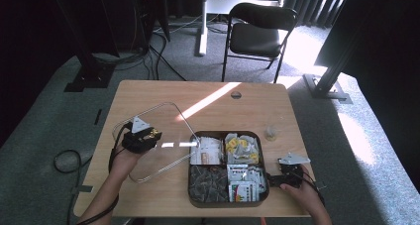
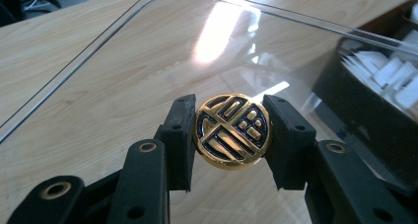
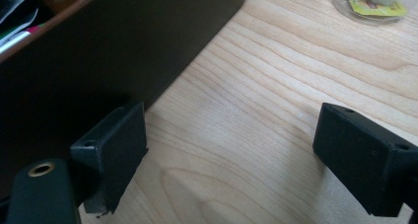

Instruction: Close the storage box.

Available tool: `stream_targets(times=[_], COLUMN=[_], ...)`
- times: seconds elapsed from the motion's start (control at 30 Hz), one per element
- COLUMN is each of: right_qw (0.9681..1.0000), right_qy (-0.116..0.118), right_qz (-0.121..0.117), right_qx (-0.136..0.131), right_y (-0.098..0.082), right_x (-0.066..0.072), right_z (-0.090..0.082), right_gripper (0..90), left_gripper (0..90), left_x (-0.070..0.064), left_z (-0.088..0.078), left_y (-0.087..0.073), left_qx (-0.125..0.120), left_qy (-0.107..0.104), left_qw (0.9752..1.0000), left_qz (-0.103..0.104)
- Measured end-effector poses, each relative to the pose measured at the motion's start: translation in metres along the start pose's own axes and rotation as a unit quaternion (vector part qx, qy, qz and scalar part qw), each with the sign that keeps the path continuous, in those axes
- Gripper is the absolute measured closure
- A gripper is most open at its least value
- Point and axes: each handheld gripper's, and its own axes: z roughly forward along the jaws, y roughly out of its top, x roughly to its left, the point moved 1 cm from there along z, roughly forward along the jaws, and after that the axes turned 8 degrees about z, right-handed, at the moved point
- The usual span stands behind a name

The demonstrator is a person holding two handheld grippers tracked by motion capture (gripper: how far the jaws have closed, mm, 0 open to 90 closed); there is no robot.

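A clear plastic lid [image 1: 166, 117] with a round gold knob [image 2: 231, 131] is held over the left half of the table. My left gripper [image 2: 231, 135] is shut on the knob, one pad on each side; from above, the left gripper [image 1: 148, 135] sits over the lid's middle. The lid's right edge lies close to a dark box [image 1: 228, 133] with four compartments of packets and sachets. My right gripper [image 3: 231, 155] stands open low over the bare wood, just right of the box's outer wall [image 3: 123, 46]. In the high view the right gripper [image 1: 277, 178] is at the box's right front corner.
A small clear glass [image 1: 272, 131] with something yellow in it stands on the table right of the box, and the glass [image 3: 374, 2] appears beyond my right jaws. A black folding chair [image 1: 257, 31] stands behind the table. Cables cross the carpet on the left.
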Motion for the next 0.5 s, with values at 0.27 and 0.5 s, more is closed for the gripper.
stream_targets(times=[0.27,0.5], right_qw=[1.0,1.0], right_qy=[0.0,0.0], right_qz=[0.0,0.0], right_qx=[0.0,0.0], right_y=[0.0,0.0], right_x=[0.0,0.0], right_z=[0.0,0.0], right_gripper=[12.3,12.3], left_gripper=[58.8,58.8], left_x=[-0.013,-0.025], left_z=[0.0,-0.002], left_y=[0.009,0.018], left_qx=[-0.004,-0.012], left_qy=[-0.023,-0.045], left_qw=[0.9996,0.9984], left_qz=[0.017,0.032])
